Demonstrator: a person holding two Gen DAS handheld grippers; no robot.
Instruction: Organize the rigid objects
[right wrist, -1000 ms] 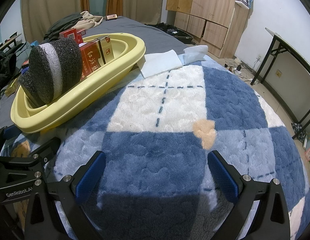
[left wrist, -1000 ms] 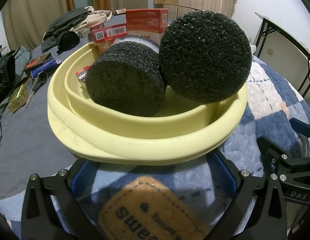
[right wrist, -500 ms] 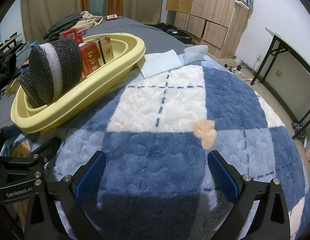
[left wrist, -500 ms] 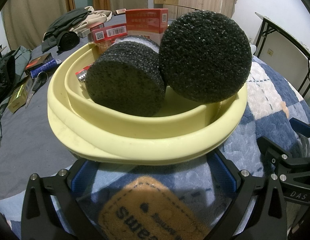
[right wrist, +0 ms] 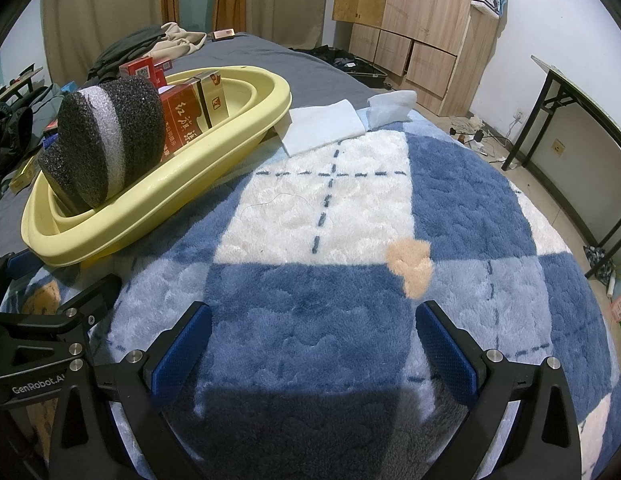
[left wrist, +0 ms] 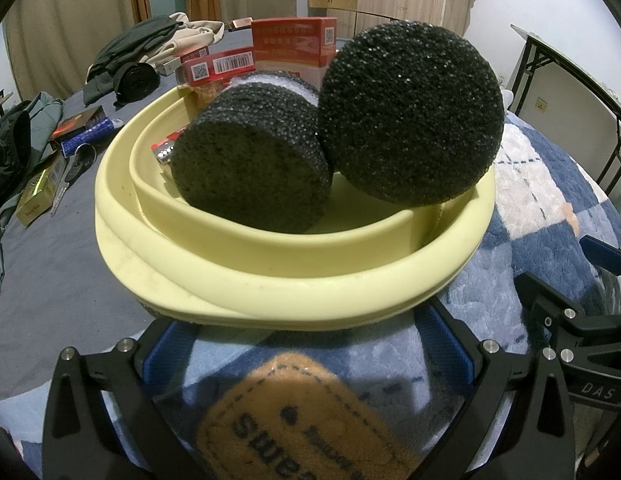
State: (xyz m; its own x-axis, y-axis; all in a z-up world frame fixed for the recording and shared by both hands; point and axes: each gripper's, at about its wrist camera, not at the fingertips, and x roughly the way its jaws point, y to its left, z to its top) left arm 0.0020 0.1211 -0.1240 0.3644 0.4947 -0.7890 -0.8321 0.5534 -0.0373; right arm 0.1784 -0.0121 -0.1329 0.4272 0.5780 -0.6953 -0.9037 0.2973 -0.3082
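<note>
A pale yellow oval basin sits on the bed just ahead of my left gripper, which is open and empty. The basin holds two black foam cylinders, the second leaning on the right rim, and red boxes behind them. In the right wrist view the basin lies at the left with the foam and red boxes in it. My right gripper is open and empty over the blue and white plush blanket.
Left of the basin on the grey sheet lie small boxes, scissors and dark clothes. White folded cloths lie beyond the basin. Wooden cabinets and a black-framed table stand beyond the bed.
</note>
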